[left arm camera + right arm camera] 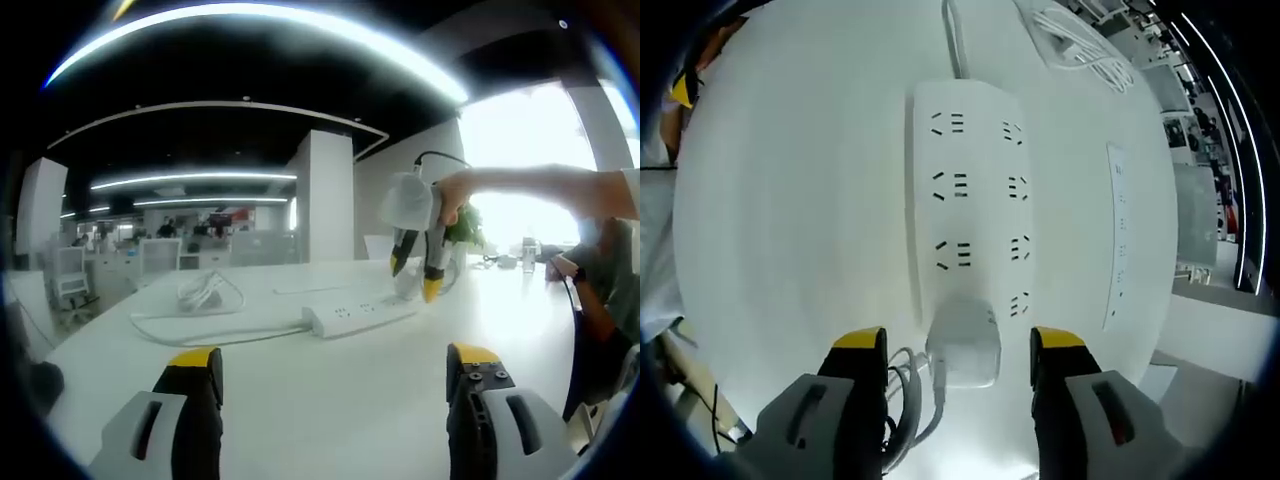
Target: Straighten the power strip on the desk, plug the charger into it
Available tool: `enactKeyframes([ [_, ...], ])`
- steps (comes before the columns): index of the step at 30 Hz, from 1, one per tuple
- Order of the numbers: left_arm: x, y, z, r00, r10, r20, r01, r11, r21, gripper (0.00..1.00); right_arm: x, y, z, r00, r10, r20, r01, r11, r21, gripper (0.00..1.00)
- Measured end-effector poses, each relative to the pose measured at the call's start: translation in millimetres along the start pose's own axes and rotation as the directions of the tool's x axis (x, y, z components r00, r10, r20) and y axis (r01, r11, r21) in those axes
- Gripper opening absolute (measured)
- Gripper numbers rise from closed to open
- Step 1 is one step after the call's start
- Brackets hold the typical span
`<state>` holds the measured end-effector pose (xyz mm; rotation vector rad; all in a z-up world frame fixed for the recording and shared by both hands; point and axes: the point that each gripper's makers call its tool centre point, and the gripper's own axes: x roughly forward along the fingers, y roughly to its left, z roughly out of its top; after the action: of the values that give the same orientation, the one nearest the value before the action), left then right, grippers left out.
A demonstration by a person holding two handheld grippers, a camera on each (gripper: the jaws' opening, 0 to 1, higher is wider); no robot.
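The small white plastic charger block (pixel 964 345) – light, smooth, best pinched by its flat sides – sits in the long white plastic power strip (pixel 965 190) between the right gripper (pixel 958 350)'s parted, empty jaws.

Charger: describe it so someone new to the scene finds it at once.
Start at the white desk, then the long white power strip with two columns of sockets. The charger is the white rounded block sitting on the strip's near end, between the right tool's jaws, with white cable beside it.
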<state>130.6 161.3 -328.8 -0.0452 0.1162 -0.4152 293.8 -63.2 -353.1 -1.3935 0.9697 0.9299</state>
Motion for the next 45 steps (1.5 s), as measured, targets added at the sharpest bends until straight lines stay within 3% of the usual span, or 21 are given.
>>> enactKeyframes([
  [4, -1, -0.4, -1.1, 1.000, 0.001, -0.004, -0.001, 1.000, 0.001, 0.97, -2, 0, -3.3, 1.000, -0.012, 0.010, 0.012, 1.000, -0.006, 0.66],
  [14, -2, -2.8, -2.5, 1.000, -0.002, -0.011, 0.002, 1.000, -0.001, 0.99, -12, 1, -0.5, 0.997, -0.042, 0.063, 0.043, 0.999, -0.007, 0.67],
  [20, -2, -3.5, -3.7, 1.000, -0.004, -0.013, 0.004, 1.000, -0.003, 0.99, -15, 3, 3.6, 0.995, -0.033, 0.094, 0.033, 0.999, 0.007, 0.57],
  [24, -2, -3.1, -3.4, 1.000, -0.004, -0.010, 0.004, 1.000, -0.003, 0.99, -15, 2, 2.9, 0.995, -0.026, 0.096, 0.023, 0.999, 0.031, 0.45],
  [30, -2, -1.9, -3.2, 1.000, -0.005, -0.011, 0.005, 1.000, 0.000, 0.99, -13, -1, 4.8, 0.994, -0.029, 0.109, 0.023, 0.998, 0.052, 0.43],
  [36, -2, -1.7, -3.3, 1.000, -0.004, -0.017, 0.004, 1.000, 0.004, 0.99, -9, 0, 6.9, 0.993, -0.021, 0.118, 0.015, 0.999, 0.052, 0.35],
  [45, 10, -9.5, -11.1, 0.997, -0.031, -0.072, 0.033, 0.999, 0.022, 0.99, -9, -4, 4.9, 0.993, -0.049, 0.109, 0.046, 0.999, 0.028, 0.27],
])
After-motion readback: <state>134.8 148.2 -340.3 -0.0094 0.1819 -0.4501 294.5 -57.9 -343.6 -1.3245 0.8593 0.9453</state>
